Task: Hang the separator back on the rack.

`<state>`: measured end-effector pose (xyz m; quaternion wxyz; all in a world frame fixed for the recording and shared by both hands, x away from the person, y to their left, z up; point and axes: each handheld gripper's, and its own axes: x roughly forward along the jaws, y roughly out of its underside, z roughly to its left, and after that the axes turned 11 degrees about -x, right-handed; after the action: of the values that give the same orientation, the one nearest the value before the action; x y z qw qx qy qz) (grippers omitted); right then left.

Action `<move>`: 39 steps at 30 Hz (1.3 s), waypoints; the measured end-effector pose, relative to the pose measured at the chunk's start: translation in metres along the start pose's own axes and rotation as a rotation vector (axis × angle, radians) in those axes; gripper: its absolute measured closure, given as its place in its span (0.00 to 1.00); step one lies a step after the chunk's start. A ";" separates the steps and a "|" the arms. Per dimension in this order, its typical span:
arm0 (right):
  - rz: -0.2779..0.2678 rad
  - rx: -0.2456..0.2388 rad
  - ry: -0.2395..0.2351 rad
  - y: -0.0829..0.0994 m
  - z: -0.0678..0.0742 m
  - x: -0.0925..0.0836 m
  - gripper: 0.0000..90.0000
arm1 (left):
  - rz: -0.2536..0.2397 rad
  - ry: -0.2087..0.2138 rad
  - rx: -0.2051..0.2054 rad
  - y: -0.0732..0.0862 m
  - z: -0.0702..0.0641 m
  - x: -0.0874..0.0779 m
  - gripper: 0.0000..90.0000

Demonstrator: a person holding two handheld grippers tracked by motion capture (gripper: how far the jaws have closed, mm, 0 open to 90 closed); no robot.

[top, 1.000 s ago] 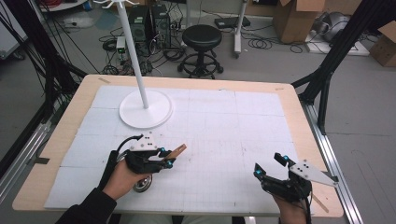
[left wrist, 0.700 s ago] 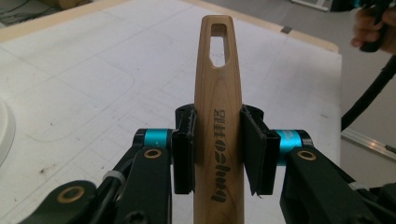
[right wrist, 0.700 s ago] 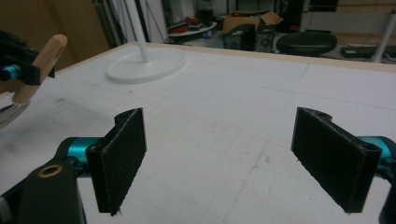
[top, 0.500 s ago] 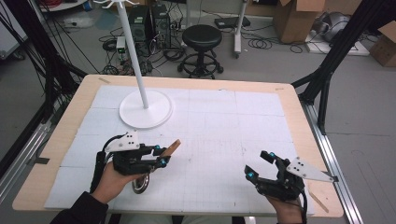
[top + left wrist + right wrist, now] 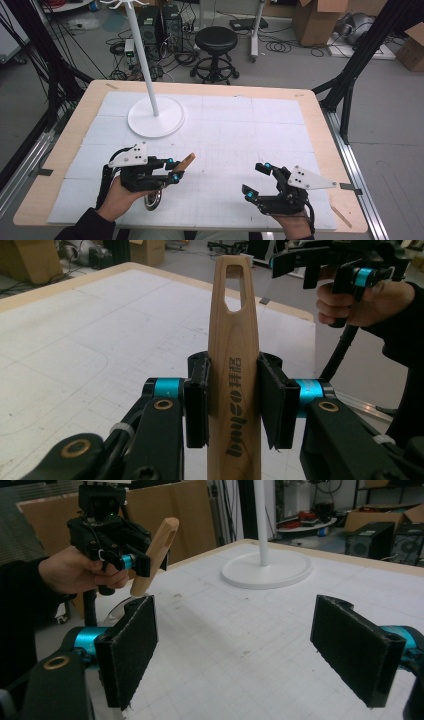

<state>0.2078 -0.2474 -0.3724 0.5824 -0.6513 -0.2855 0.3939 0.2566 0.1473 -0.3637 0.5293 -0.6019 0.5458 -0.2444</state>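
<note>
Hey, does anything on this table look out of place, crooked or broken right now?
Nothing looks damaged or spilled. The left gripper holds a wooden handle, seated straight between its jaws, with a metal head hanging below. The right gripper is open and empty. The white stand is upright.

The left gripper [image 5: 175, 169] was raised above the bench [image 5: 240, 125], its jaws clamped on a wooden handle [image 5: 234, 365] and pointing right. The right gripper [image 5: 256, 178] sat low at the near right, jaws spread wide, pointing left.
</note>
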 end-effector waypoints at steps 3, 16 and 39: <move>-0.001 -0.002 -0.021 -0.005 0.002 0.004 0.20 | -0.007 0.015 0.003 0.000 -0.001 0.001 0.75; -0.062 -0.065 -0.166 -0.027 0.009 0.040 0.30 | -0.027 0.091 0.040 -0.002 -0.008 0.003 0.75; -0.110 -0.079 -0.401 -0.041 0.017 0.090 0.47 | -0.030 0.208 0.067 0.001 -0.018 0.012 0.75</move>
<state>0.2441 -0.1571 -0.3489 0.5086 -0.5656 -0.4461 0.4716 0.2435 0.1296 -0.3624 0.4860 -0.5631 0.5803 -0.3316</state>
